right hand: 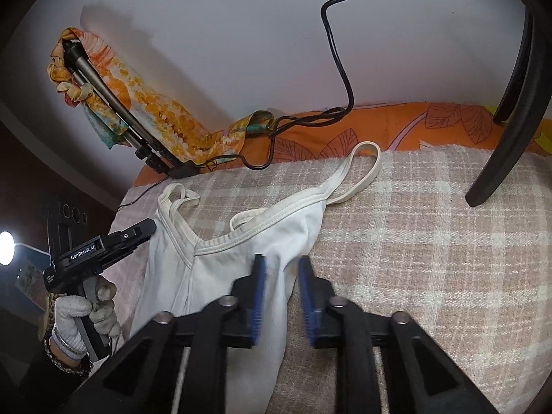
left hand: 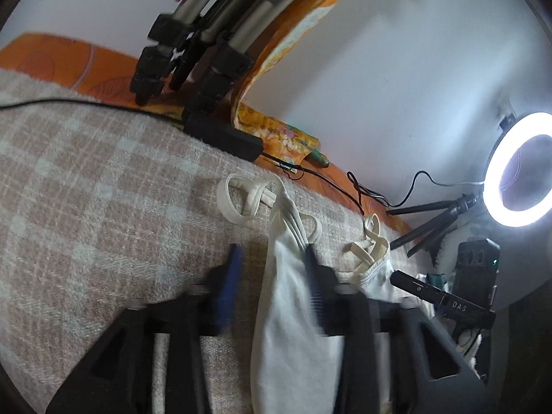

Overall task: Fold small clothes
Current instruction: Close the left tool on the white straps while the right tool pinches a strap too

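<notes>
A small white strappy top point(right hand: 220, 258) lies on a beige checked blanket point(right hand: 431, 241); it also shows in the left wrist view point(left hand: 293, 310). My left gripper point(left hand: 272, 262) is open, with the top's left edge and one strap point(left hand: 238, 196) lying between its blue-padded fingers point(left hand: 234, 269). My right gripper point(right hand: 279, 269) is open, its jaws standing either side of the top's right edge. The left gripper also shows at the left of the right wrist view point(right hand: 138, 234), held by a gloved hand point(right hand: 79, 314).
A folded tripod point(left hand: 193, 58) draped in patterned cloth lies at the blanket's far edge. A lit ring light point(left hand: 517, 169) on a small tripod stands at the right. Black cables point(right hand: 338, 69) run along the orange sheet point(right hand: 379, 120). A black chair leg point(right hand: 500, 138) is at right.
</notes>
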